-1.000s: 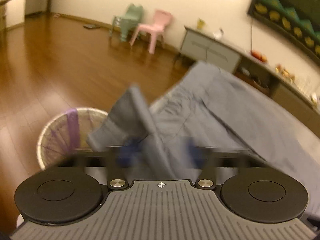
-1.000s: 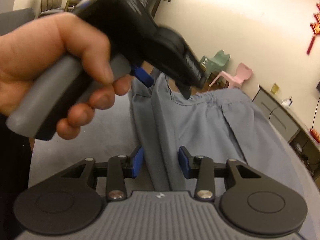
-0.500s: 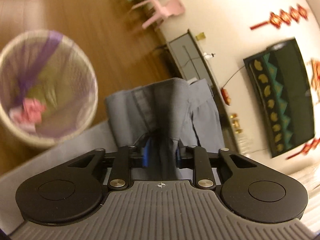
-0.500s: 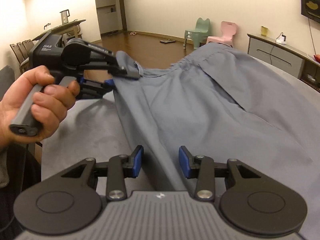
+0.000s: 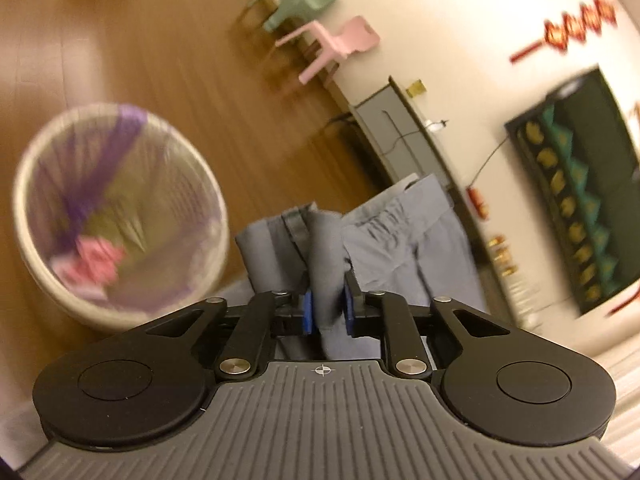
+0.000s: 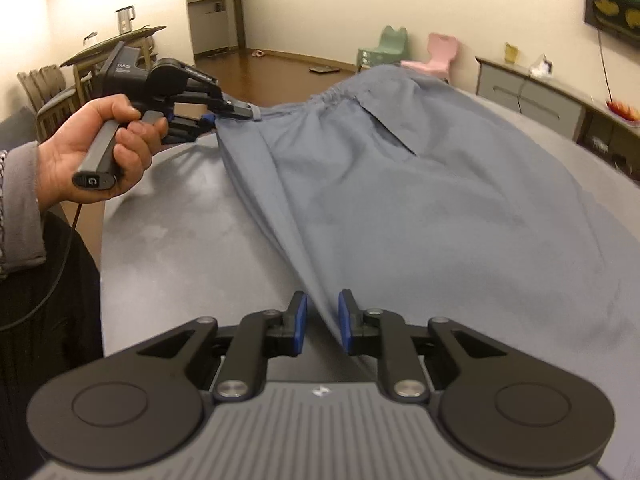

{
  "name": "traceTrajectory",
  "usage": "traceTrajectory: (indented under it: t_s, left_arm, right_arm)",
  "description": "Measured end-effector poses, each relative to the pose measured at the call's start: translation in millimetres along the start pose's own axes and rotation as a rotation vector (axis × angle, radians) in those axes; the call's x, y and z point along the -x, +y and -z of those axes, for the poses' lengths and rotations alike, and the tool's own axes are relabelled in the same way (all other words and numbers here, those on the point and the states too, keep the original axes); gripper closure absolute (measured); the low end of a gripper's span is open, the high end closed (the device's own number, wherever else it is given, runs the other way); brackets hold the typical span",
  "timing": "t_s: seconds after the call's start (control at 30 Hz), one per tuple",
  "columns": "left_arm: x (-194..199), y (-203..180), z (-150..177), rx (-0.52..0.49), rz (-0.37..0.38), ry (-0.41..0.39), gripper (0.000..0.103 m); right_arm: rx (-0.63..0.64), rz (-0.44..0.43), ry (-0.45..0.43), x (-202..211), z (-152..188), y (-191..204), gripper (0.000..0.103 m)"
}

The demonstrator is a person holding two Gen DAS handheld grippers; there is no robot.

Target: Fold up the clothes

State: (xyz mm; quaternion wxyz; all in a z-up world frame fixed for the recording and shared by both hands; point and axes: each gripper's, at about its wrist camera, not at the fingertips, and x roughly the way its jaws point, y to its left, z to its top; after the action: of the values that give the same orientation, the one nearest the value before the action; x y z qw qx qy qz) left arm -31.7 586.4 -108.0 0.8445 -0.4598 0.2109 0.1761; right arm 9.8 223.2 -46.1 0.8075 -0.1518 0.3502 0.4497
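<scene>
Lined wastebasket (image 5: 120, 216), pink chair (image 5: 336, 46), green chair (image 5: 300, 0)

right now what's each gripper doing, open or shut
left gripper: shut on the grey trousers, at the waistband corner.
right gripper: shut on the trousers' edge.

Two close wrist fisheyes, shared grey garment (image 5: 404, 240) (image 6: 400, 184).

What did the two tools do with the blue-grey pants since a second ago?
The left tool pulled its pinched waistband corner away from the right tool, off to the left, so the grey pants went from bunched between them to a stretched edge. Nothing was let go or newly taken. Both tools still clamp cloth, and the rest of the pants still lies on the grey table.
</scene>
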Motion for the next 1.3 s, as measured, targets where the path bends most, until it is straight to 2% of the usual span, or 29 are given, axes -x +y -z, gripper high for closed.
traceTrajectory:
  t_s: [0.07, 0.13, 0.17, 0.23, 0.3, 0.33, 0.37, 0.4, 0.43, 0.5, 0.53, 0.57, 0.6, 0.63, 0.67, 0.7, 0.77, 0.83, 0.87, 0.9, 0.93, 1.03, 1.1, 1.13, 1.23, 1.3]
  left_arm:
    - [8, -6, 0, -0.038, -0.059, -0.041, 0.076]
    - [16, -9, 0, -0.071, -0.132, -0.091, 0.076]
    - [21, -11, 0, -0.088, -0.164, -0.122, 0.072]
    - [33, -18, 2, -0.13, -0.25, -0.206, 0.071]
    - [50, -26, 6, -0.174, -0.339, -0.313, 0.077]
    - [61, -32, 10, -0.197, -0.351, -0.373, 0.078]
    - [69, -38, 15, -0.224, -0.3, -0.398, 0.078]
    - [75, -43, 19, -0.253, -0.213, -0.399, 0.078]
    - [77, -48, 23, -0.281, -0.115, -0.369, 0.078]
    - [69, -57, 31, -0.338, 0.061, -0.252, 0.078]
    - [62, -62, 35, -0.364, 0.132, -0.179, 0.075]
    - [51, -64, 38, -0.379, 0.158, -0.093, 0.07]
    - [36, -65, 41, -0.383, 0.146, 0.004, 0.071]
    - [22, -64, 45, -0.384, 0.098, 0.08, 0.073]
    - [13, -61, 46, -0.379, 0.046, 0.111, 0.08]
    - [8, -57, 45, -0.37, 0.013, 0.12, 0.095]
    - [1, -50, 43, -0.354, -0.038, 0.126, 0.096]
    - [0, -46, 41, -0.34, -0.053, 0.106, 0.101]
    - [-1, -47, 42, -0.345, -0.062, 0.101, 0.102]
    - [-3, -52, 44, -0.358, -0.072, 0.1, 0.102]
    - [-4, -57, 47, -0.372, -0.082, 0.098, 0.102]
    - [-8, -71, 53, -0.416, -0.105, 0.1, 0.09]
    - [-11, -81, 56, -0.43, -0.072, 0.135, 0.076]
    - [-13, -85, 58, -0.428, -0.042, 0.163, 0.075]
    - [-17, -99, 67, -0.467, -0.012, 0.212, 0.079]
    - [-22, -108, 73, -0.496, -0.03, 0.213, 0.088]
  right_arm:
    - [-0.028, -0.009, 0.016, 4, 0, -7, 0.079]
    - [-0.058, -0.022, 0.022, 9, -1, -14, 0.076]
    - [-0.077, -0.033, 0.014, 14, -1, -17, 0.075]
    - [-0.158, -0.087, -0.041, 24, -7, -30, 0.075]
    - [-0.266, -0.14, -0.099, 35, -9, -48, 0.071]
    - [-0.327, -0.152, -0.122, 39, -8, -61, 0.071]
    - [-0.387, -0.164, -0.145, 44, -7, -73, 0.071]
    - [-0.437, -0.15, -0.16, 48, -4, -85, 0.071]
    - [-0.471, -0.103, -0.16, 53, 1, -97, 0.071]
    - [-0.531, 0.013, -0.146, 62, 14, -121, 0.069]
    - [-0.556, 0.056, -0.136, 66, 21, -132, 0.069]
    - [-0.579, 0.09, -0.123, 71, 28, -141, 0.069]
    - [-0.589, 0.134, -0.106, 77, 35, -150, 0.069]
    - [-0.584, 0.183, -0.085, 81, 42, -156, 0.069]
    - [-0.573, 0.234, -0.06, 85, 49, -162, 0.07]
    - [-0.554, 0.289, -0.027, 90, 57, -169, 0.071]
    - [-0.511, 0.382, 0.013, 103, 75, -183, 0.074]
    - [-0.502, 0.456, 0.032, 120, 91, -201, 0.075]
    - [-0.501, 0.49, 0.04, 129, 99, -209, 0.083]
    - [-0.5, 0.525, 0.045, 137, 107, -218, 0.092]
    - [-0.498, 0.56, 0.047, 143, 114, -227, 0.092]
    - [-0.547, 0.629, 0.036, 162, 133, -259, 0.092]
    - [-0.585, 0.662, 0.022, 172, 145, -281, 0.093]
    - [-0.604, 0.678, 0.014, 177, 150, -291, 0.095]
    - [-0.649, 0.725, 0.01, 189, 164, -324, 0.094]
    - [-0.677, 0.756, 0.008, 197, 173, -345, 0.096]
